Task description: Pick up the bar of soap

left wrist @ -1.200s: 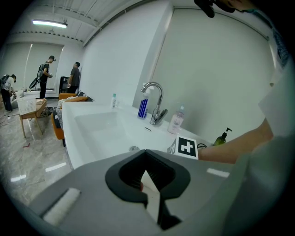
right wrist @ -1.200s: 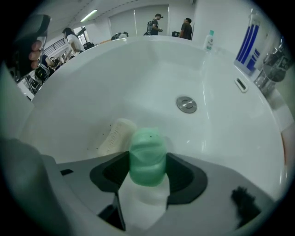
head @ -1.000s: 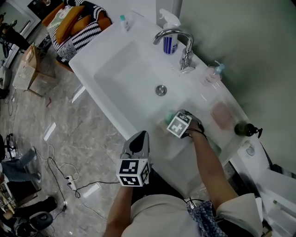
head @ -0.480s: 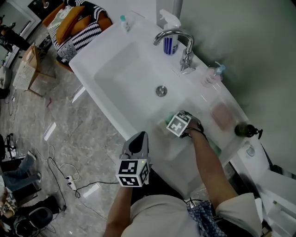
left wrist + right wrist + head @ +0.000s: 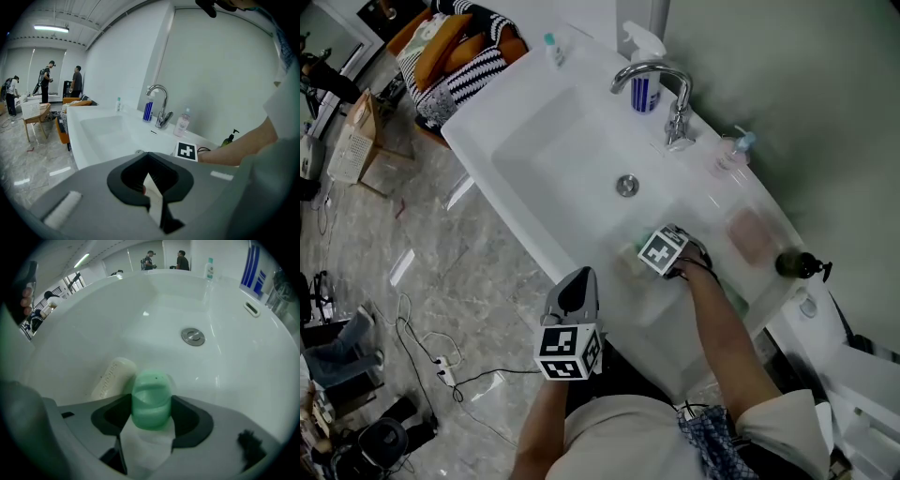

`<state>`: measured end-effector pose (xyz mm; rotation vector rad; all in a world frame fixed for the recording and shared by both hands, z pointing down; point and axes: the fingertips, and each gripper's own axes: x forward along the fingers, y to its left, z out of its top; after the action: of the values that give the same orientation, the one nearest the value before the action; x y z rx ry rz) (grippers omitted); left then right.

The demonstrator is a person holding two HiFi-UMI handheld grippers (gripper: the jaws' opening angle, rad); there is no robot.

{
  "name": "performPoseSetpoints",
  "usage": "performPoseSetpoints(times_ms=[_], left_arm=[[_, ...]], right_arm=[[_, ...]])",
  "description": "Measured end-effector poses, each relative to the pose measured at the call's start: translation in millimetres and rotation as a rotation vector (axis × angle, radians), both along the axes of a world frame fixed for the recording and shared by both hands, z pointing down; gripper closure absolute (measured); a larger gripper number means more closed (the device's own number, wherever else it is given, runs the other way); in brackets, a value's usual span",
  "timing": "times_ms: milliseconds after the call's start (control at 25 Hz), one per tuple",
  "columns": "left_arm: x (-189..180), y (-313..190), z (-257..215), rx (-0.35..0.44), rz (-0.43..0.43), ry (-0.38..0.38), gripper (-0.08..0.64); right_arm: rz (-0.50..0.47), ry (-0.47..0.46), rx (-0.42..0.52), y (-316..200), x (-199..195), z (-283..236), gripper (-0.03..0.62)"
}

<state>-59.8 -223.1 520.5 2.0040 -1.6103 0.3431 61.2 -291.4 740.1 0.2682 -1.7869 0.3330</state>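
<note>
We see right gripper [image 5: 151,414] grasping rounded, glossy green soap [image 5: 151,397] inside sink [image 5: 140,310]; cream bar [image 5: 112,376] at ten o'clock; left gripper [image 5: 150,185] clenched, empty.

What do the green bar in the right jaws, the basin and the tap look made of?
Green bar: probably soap; waxy, matte, slightly translucent, with rounded edges.
Basin: glazed ceramic or similar; white and glossy, with soft light reflections.
Tap: chromed metal; mirror-bright highlights along the curved spout.

Green soap [image 5: 150,397] base hidden inside right claw [image 5: 150,417]; cream bar [image 5: 111,378] partly covered.
</note>
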Motion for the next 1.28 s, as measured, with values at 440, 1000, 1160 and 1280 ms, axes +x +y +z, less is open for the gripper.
performPoseSetpoints(times_ms=[440, 1000, 1160, 1280], left_arm=[[2, 1, -1, 0.001, 0.015, 0.003, 0.554], [29, -5, -23, 0.066, 0.109, 0.033, 0.554], [33, -9, -32, 0.1, 0.137, 0.041, 0.554], [37, -7, -37, 0.115, 0.154, 0.045, 0.554]], right_arm=[[0.004, -0.09, 0.047, -1, -2, -41, 0.339], [0.24, -0.352, 0.165, 2, 6, -153, 0.341], [0.323, -0.427, 0.308, -9, 12, -193, 0.341], [0.37, -0.503, 0.368, -5, 14, -223, 0.341]])
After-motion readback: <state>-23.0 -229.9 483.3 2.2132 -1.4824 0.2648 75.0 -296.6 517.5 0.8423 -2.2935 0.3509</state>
